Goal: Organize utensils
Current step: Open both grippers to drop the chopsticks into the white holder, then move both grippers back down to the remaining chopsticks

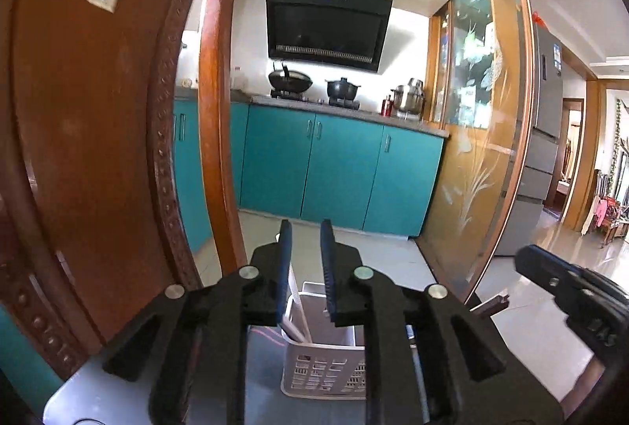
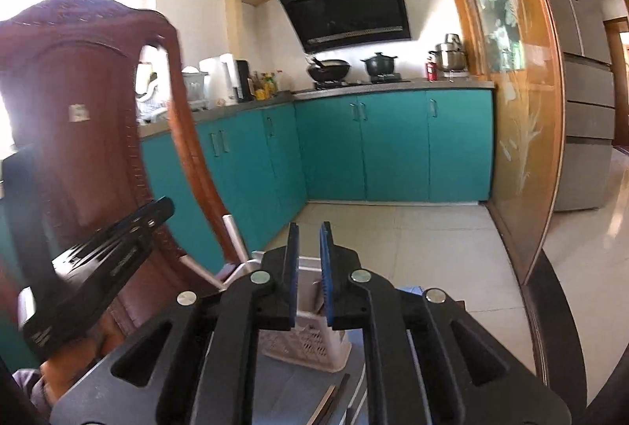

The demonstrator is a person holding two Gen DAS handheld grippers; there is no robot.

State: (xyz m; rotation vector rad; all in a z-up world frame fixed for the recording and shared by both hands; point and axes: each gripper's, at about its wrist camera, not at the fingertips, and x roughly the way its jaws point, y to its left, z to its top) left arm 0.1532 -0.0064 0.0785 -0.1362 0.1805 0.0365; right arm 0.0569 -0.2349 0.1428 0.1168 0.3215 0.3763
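Note:
A white perforated utensil basket (image 1: 322, 366) stands on a grey table (image 1: 98, 389), below my left gripper (image 1: 306, 228). A pale utensil handle (image 1: 295, 291) sticks up out of it. My left gripper is open and empty, raised above the basket. In the right wrist view the same basket (image 2: 306, 346) sits under my right gripper (image 2: 309, 228), which is open and empty. Loose utensils (image 2: 334, 401) lie on the table before the basket. The right gripper shows in the left view (image 1: 574, 291); the left one shows in the right view (image 2: 102, 260).
A carved wooden chair back (image 1: 90, 134) rises close on the left, seen also in the right view (image 2: 78, 118). Metal rods (image 2: 236, 240) stand by the basket. Teal kitchen cabinets (image 1: 338, 169), a stove with pots and a glass sliding door (image 1: 483, 118) lie beyond.

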